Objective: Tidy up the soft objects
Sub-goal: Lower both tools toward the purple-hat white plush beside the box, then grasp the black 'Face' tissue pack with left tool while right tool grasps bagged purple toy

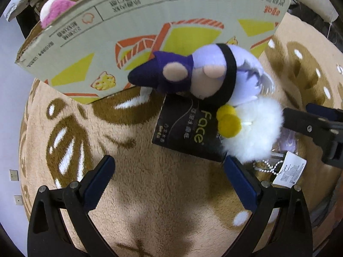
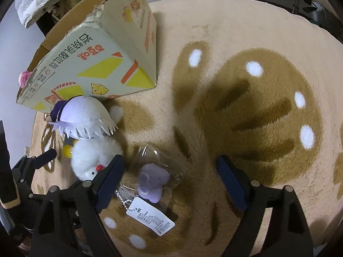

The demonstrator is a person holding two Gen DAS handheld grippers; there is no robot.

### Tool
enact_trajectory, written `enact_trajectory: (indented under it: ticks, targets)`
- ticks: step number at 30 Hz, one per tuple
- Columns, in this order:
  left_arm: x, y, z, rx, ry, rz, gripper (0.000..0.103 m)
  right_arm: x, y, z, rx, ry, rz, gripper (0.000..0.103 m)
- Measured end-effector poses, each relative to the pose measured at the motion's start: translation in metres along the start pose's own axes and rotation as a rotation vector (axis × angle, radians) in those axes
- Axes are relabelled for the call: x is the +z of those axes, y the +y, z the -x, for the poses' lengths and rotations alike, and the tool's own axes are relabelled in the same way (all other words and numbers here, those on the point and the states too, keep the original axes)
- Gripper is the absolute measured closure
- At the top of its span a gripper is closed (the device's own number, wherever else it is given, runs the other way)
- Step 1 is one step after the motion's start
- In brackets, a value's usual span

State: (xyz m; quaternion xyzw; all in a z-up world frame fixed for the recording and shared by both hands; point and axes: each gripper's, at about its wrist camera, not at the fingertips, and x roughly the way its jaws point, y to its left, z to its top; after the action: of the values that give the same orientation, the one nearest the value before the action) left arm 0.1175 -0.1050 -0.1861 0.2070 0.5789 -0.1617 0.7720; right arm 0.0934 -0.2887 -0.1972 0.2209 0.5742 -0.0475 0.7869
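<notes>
Jaws wide on both the left gripper (image 1: 169, 184) and right gripper (image 2: 171, 182), nothing held, the right poised over the small bagged purple plush (image 2: 153, 181) on the rug (image 2: 235, 32): light, squashy, its wrapper probably slippery, so pinch the middle.

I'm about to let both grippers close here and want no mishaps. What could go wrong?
1. The right gripper straddles the small purple plush in its clear bag; the pads may pinch only slippery film or the hang tag.
2. The left gripper hangs open over bare rug; the white fluffy plush lies beside its finger, so closing may miss it.
</notes>
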Motion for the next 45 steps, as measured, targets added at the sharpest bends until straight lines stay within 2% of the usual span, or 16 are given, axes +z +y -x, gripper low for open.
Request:
enact_trajectory:
  ticks: [12, 16, 23, 27, 29, 32, 35, 37, 38, 40, 45]
  targets:
    - [0.013, 0.006, -0.015, 0.0, 0.012, -0.002, 0.002, 0.001, 0.011, 0.001, -0.005, 0.016, 0.013, 0.012]
    - [0.018, 0.012, -0.021, -0.002, 0.011, 0.001, 0.002, -0.003, 0.017, -0.001, 0.043, 0.03, 0.021, 0.012]
    - [0.023, 0.008, -0.021, 0.024, -0.018, -0.027, 0.002, -0.008, 0.024, -0.011, 0.064, 0.07, 0.026, 0.026]
    - [0.026, 0.004, -0.025, 0.05, -0.028, -0.043, 0.002, -0.011, 0.021, -0.02, 0.079, 0.078, 0.002, 0.025]
    - [0.028, 0.006, -0.027, 0.037, -0.026, -0.032, 0.003, -0.01, 0.02, -0.022, 0.084, 0.079, -0.011, 0.025]
    - [0.029, 0.008, -0.029, 0.007, -0.025, -0.011, 0.009, -0.008, 0.014, -0.022, 0.088, 0.083, -0.014, 0.025]
    - [0.029, 0.012, -0.029, -0.031, -0.025, 0.003, 0.02, -0.007, 0.015, -0.023, 0.084, 0.082, -0.008, 0.025]
    - [0.03, 0.016, -0.03, -0.078, -0.016, 0.03, 0.031, -0.005, 0.009, -0.019, 0.083, 0.081, -0.004, 0.025]
    - [0.031, 0.019, -0.03, -0.089, -0.019, 0.047, 0.033, -0.005, 0.008, -0.019, 0.081, 0.079, -0.003, 0.025]
    - [0.026, 0.025, -0.033, -0.08, -0.033, 0.05, 0.046, -0.007, 0.011, -0.02, 0.071, 0.063, -0.003, 0.025]
    - [0.025, 0.035, -0.032, -0.072, -0.05, 0.061, 0.064, -0.009, 0.019, -0.023, 0.035, 0.045, 0.021, 0.026]
